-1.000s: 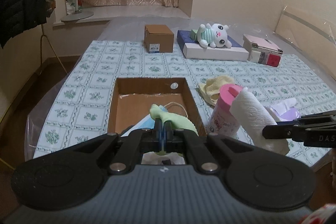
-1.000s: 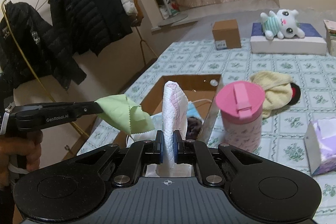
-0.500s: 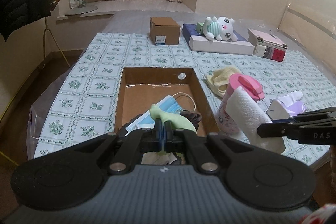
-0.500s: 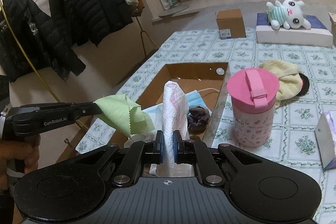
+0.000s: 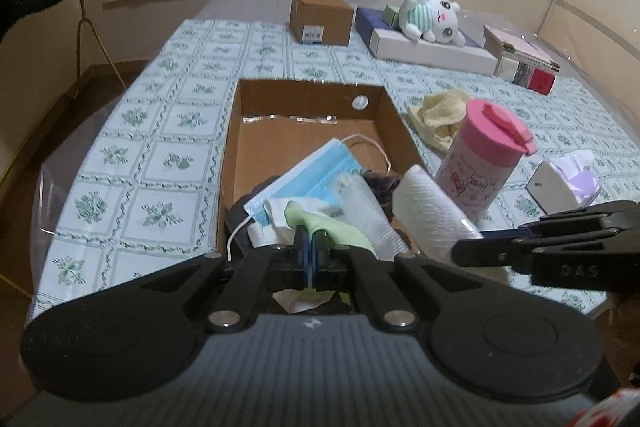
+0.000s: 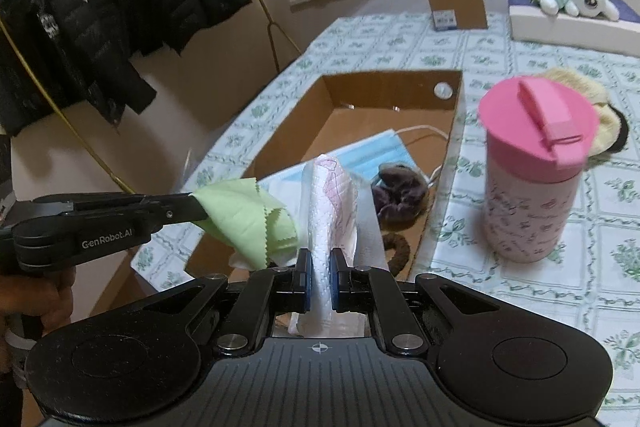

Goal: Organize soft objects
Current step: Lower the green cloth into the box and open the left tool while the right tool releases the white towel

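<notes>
My left gripper [image 5: 309, 235] is shut on a light green cloth [image 5: 320, 223], seen from the side in the right wrist view as the left gripper [image 6: 200, 207] holding the green cloth [image 6: 244, 215]. My right gripper [image 6: 320, 259] is shut on a white quilted paper towel [image 6: 330, 211]; the same towel [image 5: 430, 211] shows in the left wrist view. Both hang over the near end of the open cardboard box [image 5: 264, 155], which holds a blue face mask [image 5: 316, 175], a dark scrunchie [image 6: 400, 197] and white tissues.
A pink-lidded canister [image 5: 480, 163] stands right of the box, a yellow cloth [image 5: 436, 119] behind it, a tissue box [image 5: 560, 183] farther right. At the back are a small carton [image 5: 320, 17], a plush toy [image 5: 432, 19] and books [image 5: 520, 61]. Jackets [image 6: 120, 7] hang left.
Both grippers have moved down and forward over the box with their cloths still held; the box's contents now fill more of each view.
</notes>
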Action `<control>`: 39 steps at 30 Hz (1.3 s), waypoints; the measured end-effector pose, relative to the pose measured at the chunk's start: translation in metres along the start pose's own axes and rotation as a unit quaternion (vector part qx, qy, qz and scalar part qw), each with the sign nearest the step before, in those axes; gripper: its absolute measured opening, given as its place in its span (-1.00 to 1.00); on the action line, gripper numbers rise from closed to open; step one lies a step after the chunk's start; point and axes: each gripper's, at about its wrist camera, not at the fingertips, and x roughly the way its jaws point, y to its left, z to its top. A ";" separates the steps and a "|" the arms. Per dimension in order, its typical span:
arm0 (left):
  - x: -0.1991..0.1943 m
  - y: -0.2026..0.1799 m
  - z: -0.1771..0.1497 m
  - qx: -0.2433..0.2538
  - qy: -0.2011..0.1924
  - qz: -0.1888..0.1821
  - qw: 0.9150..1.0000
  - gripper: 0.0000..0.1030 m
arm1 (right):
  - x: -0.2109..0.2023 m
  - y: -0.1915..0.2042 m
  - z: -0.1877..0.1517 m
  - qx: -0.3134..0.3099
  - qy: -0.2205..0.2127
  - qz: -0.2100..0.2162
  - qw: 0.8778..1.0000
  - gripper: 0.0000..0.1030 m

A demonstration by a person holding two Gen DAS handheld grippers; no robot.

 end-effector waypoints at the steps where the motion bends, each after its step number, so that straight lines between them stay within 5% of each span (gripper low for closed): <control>1: 0.004 0.001 -0.001 -0.001 0.003 -0.001 1.000 -0.99 | 0.006 0.001 0.000 -0.003 0.004 -0.003 1.000 -0.83; 18: 0.066 0.007 -0.004 0.006 0.041 -0.006 0.999 -0.99 | 0.076 -0.010 -0.005 -0.031 0.035 -0.046 0.998 -0.83; 31: 0.065 0.009 -0.010 -0.002 0.045 0.001 0.999 -0.95 | 0.074 -0.008 -0.008 -0.036 0.031 -0.026 0.999 -0.82; 33: 0.062 0.010 -0.011 -0.003 0.042 0.004 0.999 -0.91 | 0.071 -0.005 -0.009 -0.041 0.029 -0.023 0.998 -0.70; 35: 0.058 0.010 -0.012 -0.003 0.041 0.008 0.999 -0.83 | 0.065 -0.003 -0.010 -0.044 0.024 -0.024 0.998 -0.28; 39: 0.046 0.009 -0.013 -0.004 0.031 0.014 0.999 -0.63 | 0.052 0.000 -0.012 -0.046 0.013 -0.017 0.999 -0.13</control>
